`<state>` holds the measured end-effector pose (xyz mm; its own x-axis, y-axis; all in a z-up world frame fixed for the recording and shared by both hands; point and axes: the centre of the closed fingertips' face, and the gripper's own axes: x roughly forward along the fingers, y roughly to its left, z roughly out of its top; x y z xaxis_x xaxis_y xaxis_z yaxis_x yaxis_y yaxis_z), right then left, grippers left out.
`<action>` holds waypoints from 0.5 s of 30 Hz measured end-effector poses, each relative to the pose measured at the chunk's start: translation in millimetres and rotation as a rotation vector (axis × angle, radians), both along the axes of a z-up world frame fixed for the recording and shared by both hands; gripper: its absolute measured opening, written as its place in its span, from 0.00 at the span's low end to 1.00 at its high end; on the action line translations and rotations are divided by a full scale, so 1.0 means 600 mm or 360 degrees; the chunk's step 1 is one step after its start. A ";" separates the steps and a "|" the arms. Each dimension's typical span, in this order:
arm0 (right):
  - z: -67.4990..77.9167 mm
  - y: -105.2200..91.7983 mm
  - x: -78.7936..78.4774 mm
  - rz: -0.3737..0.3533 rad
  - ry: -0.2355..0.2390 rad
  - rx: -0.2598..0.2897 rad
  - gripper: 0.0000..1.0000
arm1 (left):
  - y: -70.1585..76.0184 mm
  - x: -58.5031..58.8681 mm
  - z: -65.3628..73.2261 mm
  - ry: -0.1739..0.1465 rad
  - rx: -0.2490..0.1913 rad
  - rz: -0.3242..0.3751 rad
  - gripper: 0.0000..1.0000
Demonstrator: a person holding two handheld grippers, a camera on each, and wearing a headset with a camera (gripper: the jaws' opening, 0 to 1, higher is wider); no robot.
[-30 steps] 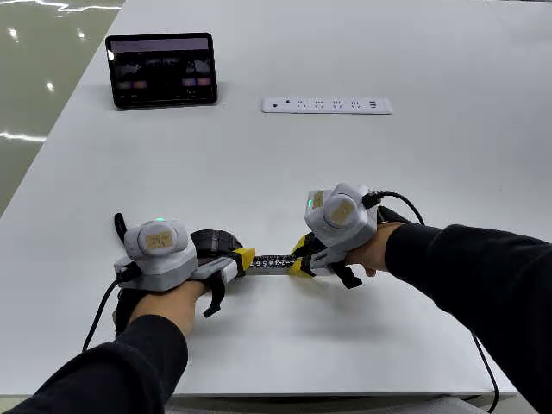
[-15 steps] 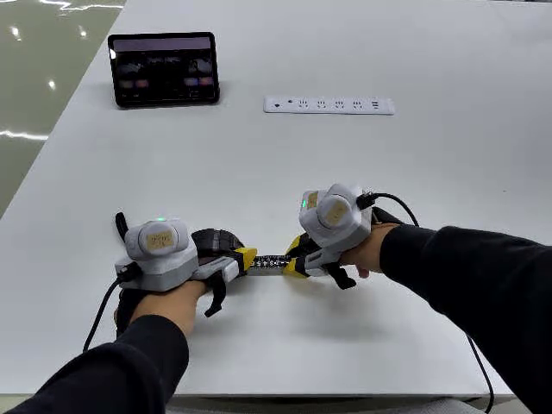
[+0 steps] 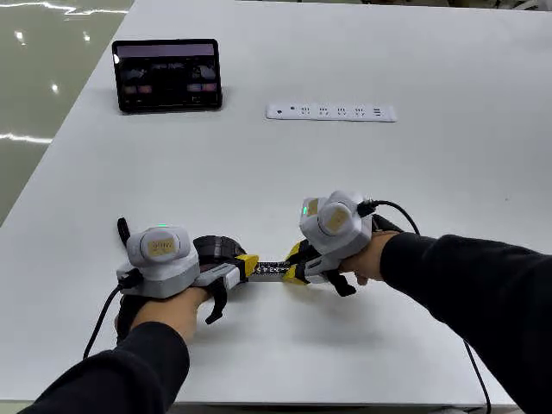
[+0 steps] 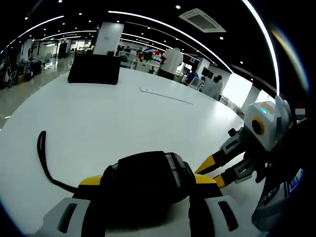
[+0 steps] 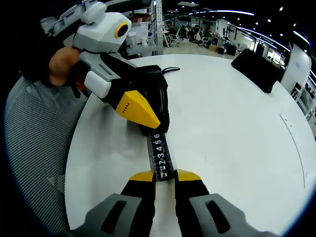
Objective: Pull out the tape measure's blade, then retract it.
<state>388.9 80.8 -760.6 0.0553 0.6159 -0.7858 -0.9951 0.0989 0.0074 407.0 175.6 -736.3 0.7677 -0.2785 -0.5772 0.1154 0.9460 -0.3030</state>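
The black tape measure case (image 3: 216,249) lies on the white table near its front edge, and my left gripper (image 3: 237,268) is shut on it; in the left gripper view the case (image 4: 148,182) sits between the yellow-tipped jaws. A short stretch of black blade (image 3: 269,269) with white numbers runs right from the case. My right gripper (image 3: 291,274) is shut on the blade's end; in the right gripper view its jaws (image 5: 164,176) pinch the blade (image 5: 159,150), with the case (image 5: 153,96) and the left gripper (image 5: 136,106) just beyond.
A dark tablet (image 3: 166,75) stands at the back left and a white power strip (image 3: 331,111) lies at the back middle. The tape's black wrist strap (image 3: 122,229) trails left of the case. The table's left edge (image 3: 52,147) drops to a glossy floor.
My right gripper has moved a little left toward the case, so the exposed blade is shorter. The left gripper and case stay put.
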 end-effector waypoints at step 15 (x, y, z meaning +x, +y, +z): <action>0.002 0.021 0.001 -0.0001 0.0013 0.0006 0.10 | 0.000 -0.002 0.001 -0.0014 -0.0007 -0.0022 0.63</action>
